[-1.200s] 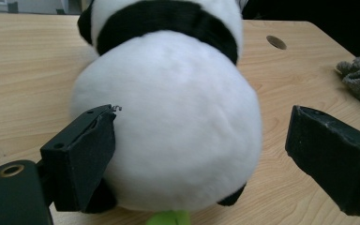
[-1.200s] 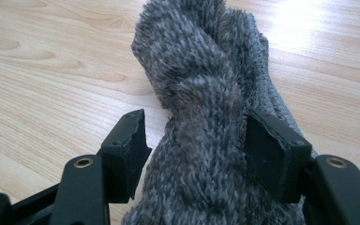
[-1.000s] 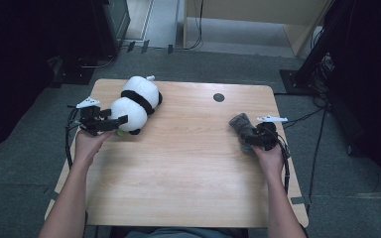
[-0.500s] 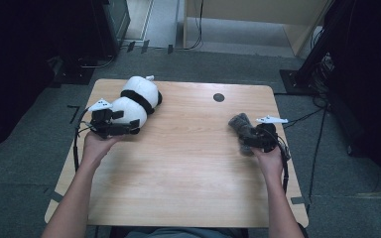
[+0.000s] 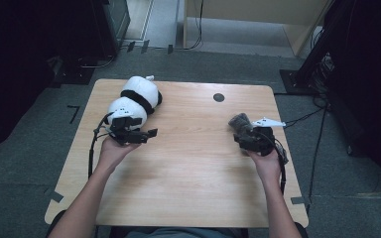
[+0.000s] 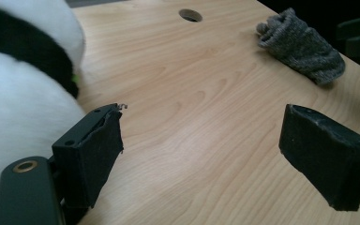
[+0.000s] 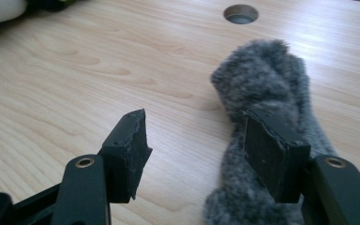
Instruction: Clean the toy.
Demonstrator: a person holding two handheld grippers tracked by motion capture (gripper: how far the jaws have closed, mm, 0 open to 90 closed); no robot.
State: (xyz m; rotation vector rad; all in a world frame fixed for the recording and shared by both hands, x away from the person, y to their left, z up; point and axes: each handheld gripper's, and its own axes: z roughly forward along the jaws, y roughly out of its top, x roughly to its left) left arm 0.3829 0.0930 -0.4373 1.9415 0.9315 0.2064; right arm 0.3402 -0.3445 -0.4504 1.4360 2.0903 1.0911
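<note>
I am sliding my left tongs [image 5: 146, 135], spread wide and empty, off the panda [image 5: 131, 101] toward mid-table. My right tongs [image 5: 244, 133] are hanging half-open by the sock [image 7: 262, 89], one pad probably brushing it, gripping nothing yet.

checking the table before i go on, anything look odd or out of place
Nothing is spilled or damaged. The grey sock lies crumpled beside the open right gripper, and the panda plush lies on its side at the table's far left corner.
</note>
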